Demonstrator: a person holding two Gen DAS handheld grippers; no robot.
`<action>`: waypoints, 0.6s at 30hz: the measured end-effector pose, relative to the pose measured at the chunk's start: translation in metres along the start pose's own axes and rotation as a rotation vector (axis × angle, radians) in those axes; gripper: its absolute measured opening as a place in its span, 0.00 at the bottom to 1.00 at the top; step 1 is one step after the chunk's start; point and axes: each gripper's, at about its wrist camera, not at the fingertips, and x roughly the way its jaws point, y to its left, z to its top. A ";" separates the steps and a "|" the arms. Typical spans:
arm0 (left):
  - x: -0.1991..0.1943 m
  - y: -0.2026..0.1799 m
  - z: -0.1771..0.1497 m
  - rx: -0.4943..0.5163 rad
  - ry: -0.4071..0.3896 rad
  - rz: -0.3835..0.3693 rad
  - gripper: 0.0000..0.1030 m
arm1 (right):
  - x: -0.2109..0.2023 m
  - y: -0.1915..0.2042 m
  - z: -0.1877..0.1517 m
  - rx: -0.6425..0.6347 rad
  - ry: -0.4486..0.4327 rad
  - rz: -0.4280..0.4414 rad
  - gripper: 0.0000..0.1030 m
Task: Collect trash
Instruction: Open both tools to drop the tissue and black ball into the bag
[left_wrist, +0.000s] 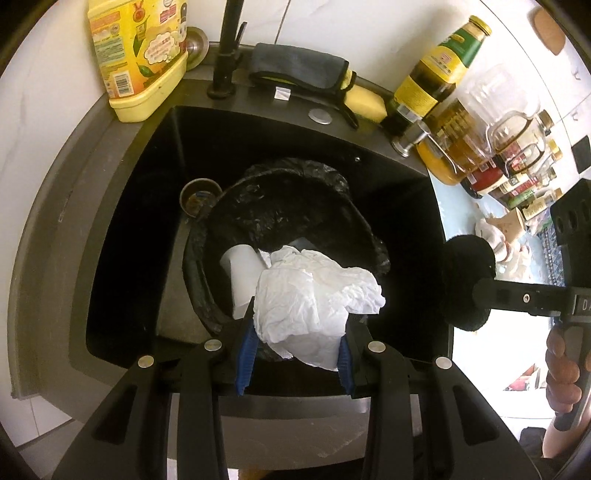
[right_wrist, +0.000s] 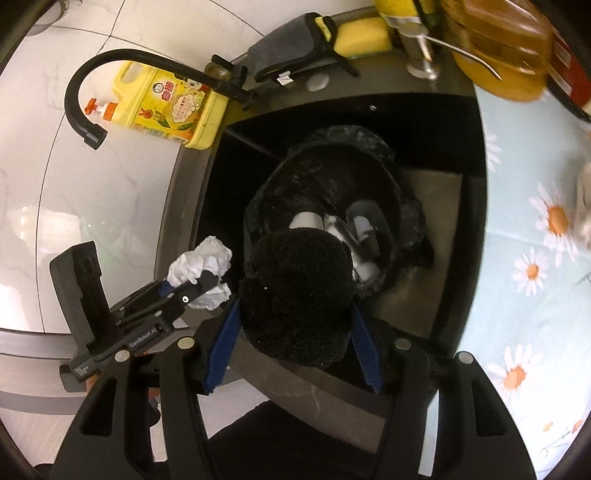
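**With both loads over the bin**

While pinched in the left gripper (left_wrist: 295, 354), tissue (left_wrist: 314, 295) hangs above the lined bin (left_wrist: 295, 206) in the sink (left_wrist: 122, 221): light, soft, crushable, best taken mid-wad. Clamped at its sides in the right gripper (right_wrist: 295, 332), black sponge (right_wrist: 295, 295), springy. Faucet (right_wrist: 85, 92) far left, bottles (left_wrist: 439, 74) far right.

a home kitchen: a black sink (left_wrist: 122, 206) with black faucet (right_wrist: 110, 77), dish soap bottle (left_wrist: 138, 55), sponge (left_wrist: 364, 101) and oil bottles (left_wrist: 443, 74).
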 end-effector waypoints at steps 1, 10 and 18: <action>0.000 0.001 0.001 -0.002 -0.001 -0.002 0.34 | 0.001 0.002 0.003 -0.002 0.000 -0.002 0.56; 0.011 0.018 0.013 -0.038 0.006 -0.018 0.35 | 0.018 0.012 0.033 -0.017 0.013 -0.024 0.56; 0.027 0.025 0.021 -0.057 0.032 -0.031 0.36 | 0.030 0.014 0.056 -0.021 0.030 -0.059 0.56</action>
